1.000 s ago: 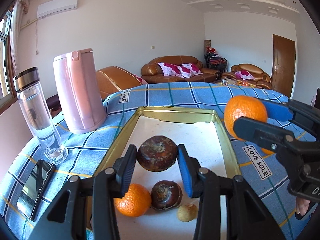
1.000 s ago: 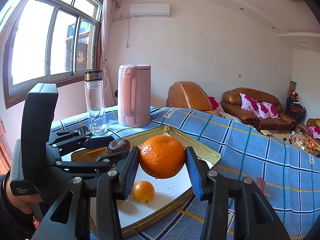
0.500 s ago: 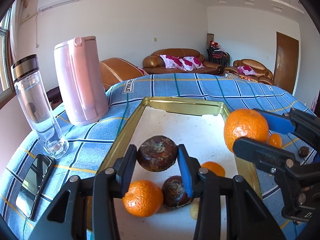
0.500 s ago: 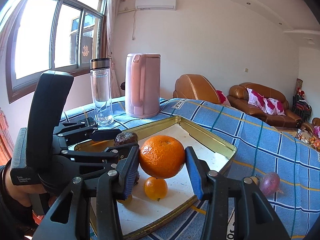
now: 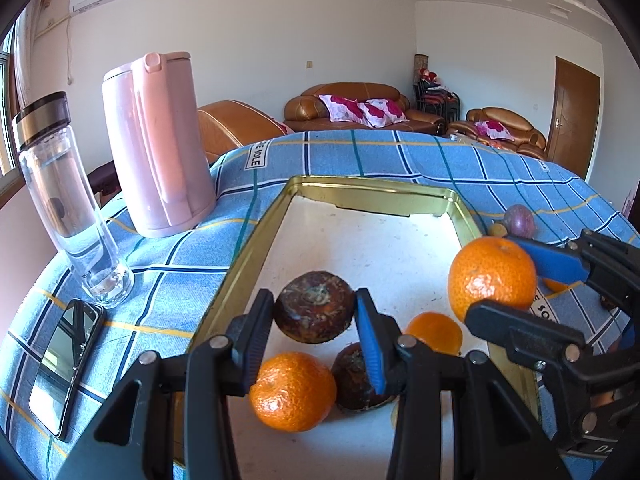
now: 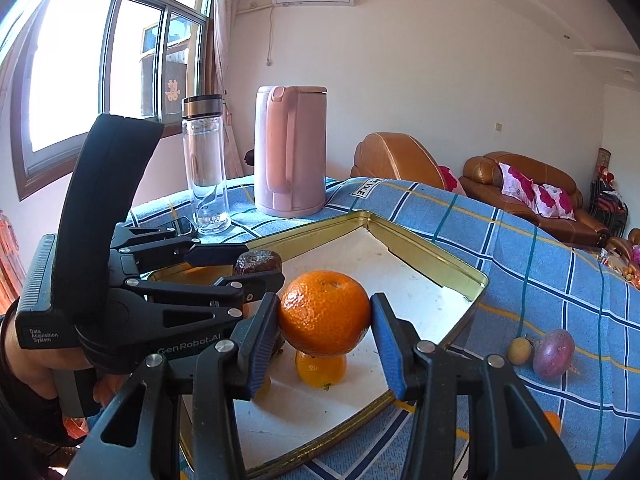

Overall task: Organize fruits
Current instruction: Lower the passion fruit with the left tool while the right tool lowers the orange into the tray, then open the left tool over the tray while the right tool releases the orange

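Both claws are loaded over the gold-rimmed tray (image 5: 256, 236). The left gripper (image 5: 316, 330) is clamped on a dark brown fruit (image 5: 314, 306), and the right gripper (image 6: 325, 330) is squeezing a big orange (image 6: 324, 312). From the left cam, that orange hangs at about 3 o'clock; three more fruits sit on the tray at 6.

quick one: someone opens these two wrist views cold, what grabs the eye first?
Both tongs are loaded over the gold-rimmed tray: the right tongs clamp a big orange, the left tongs a dark brown wrinkled fruit. Under them on the tray's white floor lie more oranges and another brown fruit. Next, the pink kettle and clear bottle standing on the blue checked cloth, left of the tray.
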Available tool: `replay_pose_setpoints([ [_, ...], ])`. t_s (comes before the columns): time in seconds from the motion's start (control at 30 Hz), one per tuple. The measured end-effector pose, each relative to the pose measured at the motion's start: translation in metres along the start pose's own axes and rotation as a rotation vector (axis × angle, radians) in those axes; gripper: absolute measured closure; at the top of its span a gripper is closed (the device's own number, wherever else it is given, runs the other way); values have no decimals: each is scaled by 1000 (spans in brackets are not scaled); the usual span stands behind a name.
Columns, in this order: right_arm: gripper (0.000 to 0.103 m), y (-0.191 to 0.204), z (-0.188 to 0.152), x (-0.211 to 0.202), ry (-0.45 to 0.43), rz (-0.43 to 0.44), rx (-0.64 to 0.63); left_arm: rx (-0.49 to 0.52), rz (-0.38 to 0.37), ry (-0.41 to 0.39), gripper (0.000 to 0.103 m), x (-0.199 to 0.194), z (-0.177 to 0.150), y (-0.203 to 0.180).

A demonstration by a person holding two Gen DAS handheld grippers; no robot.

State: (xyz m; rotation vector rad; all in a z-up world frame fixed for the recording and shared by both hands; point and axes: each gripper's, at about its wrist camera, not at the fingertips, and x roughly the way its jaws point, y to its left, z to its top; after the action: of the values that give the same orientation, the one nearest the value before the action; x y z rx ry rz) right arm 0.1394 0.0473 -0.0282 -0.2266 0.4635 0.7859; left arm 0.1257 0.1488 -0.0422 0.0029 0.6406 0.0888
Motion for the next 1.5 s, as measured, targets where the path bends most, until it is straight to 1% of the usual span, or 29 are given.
replay_pose_setpoints([
  [0.37, 55, 3, -7, 9, 39, 14, -1, -4, 1, 33, 60, 7, -5, 5],
  [0.63, 54, 14, -11, 14, 63, 39, -31, -3, 3, 35, 60, 7, -7, 6],
  [0.77, 54, 15, -12, 15, 69, 37, -41, -1, 5, 36, 60, 7, -8, 6],
  [0.87, 54, 16, -13, 18, 94, 45, -47, -4, 5, 39, 60, 8, -9, 7],
  [1.5, 54, 18, -14, 22, 109, 39, -57, -3, 4, 40, 60, 8, -13, 7],
])
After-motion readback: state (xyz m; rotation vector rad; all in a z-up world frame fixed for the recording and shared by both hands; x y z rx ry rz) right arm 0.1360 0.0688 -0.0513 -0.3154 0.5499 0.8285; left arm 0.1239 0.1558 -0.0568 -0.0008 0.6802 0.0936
